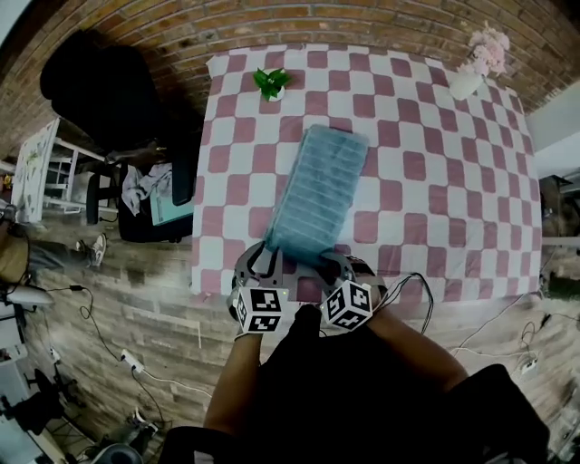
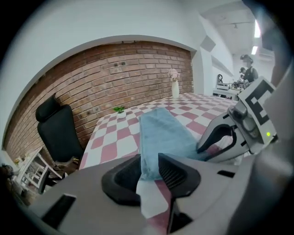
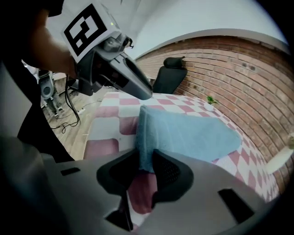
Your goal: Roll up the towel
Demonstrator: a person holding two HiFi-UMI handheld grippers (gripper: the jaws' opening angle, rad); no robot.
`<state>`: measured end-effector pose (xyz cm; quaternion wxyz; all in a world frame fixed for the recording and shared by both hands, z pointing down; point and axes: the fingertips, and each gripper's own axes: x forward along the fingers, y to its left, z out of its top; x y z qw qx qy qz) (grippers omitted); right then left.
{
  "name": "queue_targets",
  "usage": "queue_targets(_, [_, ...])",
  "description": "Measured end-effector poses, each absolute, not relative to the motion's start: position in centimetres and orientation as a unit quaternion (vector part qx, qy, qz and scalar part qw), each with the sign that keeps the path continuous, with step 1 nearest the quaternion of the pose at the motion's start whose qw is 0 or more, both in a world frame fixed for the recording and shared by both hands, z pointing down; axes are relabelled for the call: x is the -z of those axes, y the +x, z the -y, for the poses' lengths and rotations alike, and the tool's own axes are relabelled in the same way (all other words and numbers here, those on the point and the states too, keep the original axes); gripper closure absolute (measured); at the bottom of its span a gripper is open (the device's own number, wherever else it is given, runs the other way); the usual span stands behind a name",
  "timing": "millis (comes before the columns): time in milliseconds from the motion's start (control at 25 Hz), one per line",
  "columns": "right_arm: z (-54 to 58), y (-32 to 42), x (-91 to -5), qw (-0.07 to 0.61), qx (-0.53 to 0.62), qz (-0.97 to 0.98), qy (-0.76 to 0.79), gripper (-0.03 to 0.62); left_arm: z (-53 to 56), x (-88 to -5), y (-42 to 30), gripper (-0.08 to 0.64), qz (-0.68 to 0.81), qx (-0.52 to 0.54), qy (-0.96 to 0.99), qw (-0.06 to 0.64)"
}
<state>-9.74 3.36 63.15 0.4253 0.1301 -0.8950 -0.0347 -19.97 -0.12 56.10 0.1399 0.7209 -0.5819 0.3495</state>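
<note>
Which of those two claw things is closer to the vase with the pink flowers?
Right. The right gripper holds the towel at its near edge, on the side toward the vase; the left gripper holds that same edge, farther from it.

Lab-type rm: brick wall (image 1: 362, 20), office chair (image 1: 100, 91), floor cables (image 1: 83, 304) w/ power strip (image 1: 132, 363), checkered table (image 1: 435, 181).

the towel (image 1: 317, 195) is lying lengthwise on the worktop (image 1: 435, 181), its near end by the front edge. there the left gripper (image 1: 264, 260) and right gripper (image 1: 337, 263) are sitting side by side, each pinching a corner in its jaws. a potted plant (image 1: 271, 83) is standing behind the towel, a flower vase (image 1: 476, 68) at the far right.
</note>
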Motion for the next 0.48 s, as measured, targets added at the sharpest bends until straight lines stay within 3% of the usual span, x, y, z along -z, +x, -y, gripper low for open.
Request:
queue_targets(80, [-3.2, -9.4, -63.0, 0.427, 0.024, 0.889, 0.164, 0.532, -0.2, -56.6, -20.5, 0.44, 0.558, -0.357, 0.738, 0.13])
queue_targets(480, [-3.7, -4.9, -61.7, 0.461, 0.053, 0.864, 0.197, 0.549, -3.9, -58.8, -17.1, 0.41, 0.365, -0.406, 0.837, 0.033])
